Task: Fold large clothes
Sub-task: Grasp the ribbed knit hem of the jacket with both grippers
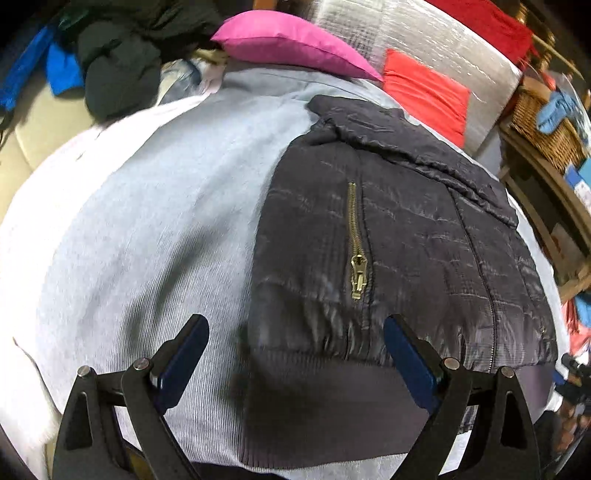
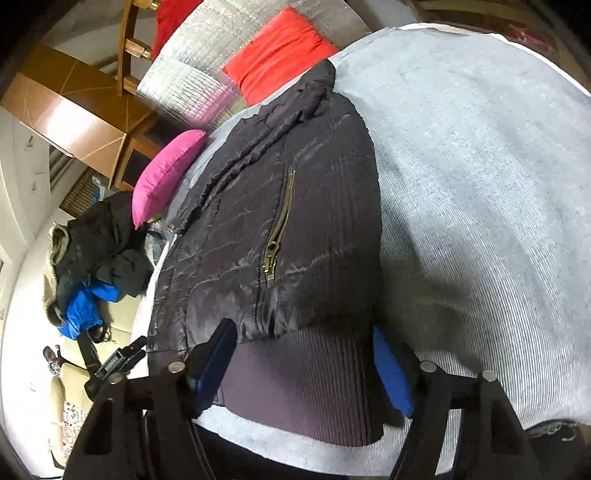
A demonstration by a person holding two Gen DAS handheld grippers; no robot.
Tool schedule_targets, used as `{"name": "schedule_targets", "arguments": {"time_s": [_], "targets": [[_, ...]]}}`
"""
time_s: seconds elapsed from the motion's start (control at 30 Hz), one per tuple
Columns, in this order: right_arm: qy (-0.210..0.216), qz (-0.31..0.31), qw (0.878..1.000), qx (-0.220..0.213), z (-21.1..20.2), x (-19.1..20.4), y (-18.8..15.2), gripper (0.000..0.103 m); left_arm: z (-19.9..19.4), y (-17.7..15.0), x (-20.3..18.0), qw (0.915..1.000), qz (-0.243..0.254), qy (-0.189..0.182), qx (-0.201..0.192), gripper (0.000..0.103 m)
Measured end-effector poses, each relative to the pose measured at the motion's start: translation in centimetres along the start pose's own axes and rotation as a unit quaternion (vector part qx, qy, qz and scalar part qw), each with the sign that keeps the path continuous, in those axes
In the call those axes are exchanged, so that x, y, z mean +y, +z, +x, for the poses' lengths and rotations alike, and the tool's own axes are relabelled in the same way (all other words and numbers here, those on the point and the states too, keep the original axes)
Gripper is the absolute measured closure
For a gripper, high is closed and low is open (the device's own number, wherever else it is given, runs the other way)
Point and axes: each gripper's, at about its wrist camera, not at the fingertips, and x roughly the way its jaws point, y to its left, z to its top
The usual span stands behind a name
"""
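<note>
A dark quilted jacket (image 1: 406, 221) (image 2: 229, 229) lies flat on a pale grey-blue ribbed cover (image 1: 147, 221) (image 2: 480, 184), its brass pocket zip (image 1: 357, 258) (image 2: 277, 236) facing up. The ribbed hem (image 1: 325, 398) (image 2: 295, 376) is nearest both cameras. My left gripper (image 1: 297, 339) is open just above the hem's left end, one finger over the cover and the other over the jacket. My right gripper (image 2: 303, 356) is open too. The hem band lies between its blue pads (image 2: 391, 373), and I see no pinch in the cloth.
A pink cushion (image 1: 295, 40) (image 2: 166, 173) and a red cushion (image 1: 424, 92) (image 2: 280, 51) lie past the jacket's collar, against a silver quilted surface (image 1: 424, 33). A heap of dark and blue clothes (image 1: 118, 66) (image 2: 96, 266) sits on a cream sofa. A wicker basket (image 1: 543, 122) stands on wooden furniture.
</note>
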Motion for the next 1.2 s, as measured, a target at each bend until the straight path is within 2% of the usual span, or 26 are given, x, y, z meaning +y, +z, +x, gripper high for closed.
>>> {"name": "schedule_targets", "arguments": {"time_s": [0.17,0.3,0.4,0.53,0.67,0.87,1.03,1.2], "targets": [[0.008,0.007,1.000,-0.003,-0.2,0.2,-0.1,0.050,0.6,-0.3,0.5,0.9996,-0.013,0.003,0.024,0.008],[-0.003,0.004,1.000,-0.001,-0.5,0.0,-0.6,0.051,1.8,-0.9,0.2,0.9984,-0.017,0.018,0.051,0.008],[-0.015,0.026,0.999,0.017,0.4,-1.2,-1.0,0.049,1.7,-1.1,0.0,0.9984,-0.015,0.022,0.049,0.008],[-0.030,-0.008,0.999,0.014,0.7,-0.3,-1.3,0.049,2.0,-1.3,-0.1,0.9982,-0.008,0.028,0.052,0.007],[-0.030,-0.011,0.999,0.017,0.8,-0.1,-1.2,0.049,2.1,-1.8,-0.2,0.9982,-0.003,0.031,0.052,0.004],[-0.051,-0.026,0.998,0.022,0.9,-0.3,-1.4,0.071,2.0,-2.3,-0.7,0.9974,0.015,0.045,0.055,0.003],[-0.056,-0.033,0.998,0.027,0.9,-0.2,-1.3,0.079,1.8,-2.5,-0.9,0.9972,0.013,0.049,0.056,0.003],[-0.052,-0.029,0.998,0.027,0.9,-0.4,-1.2,0.080,1.7,-2.6,-1.4,0.9967,0.019,0.053,0.059,0.007]]}}
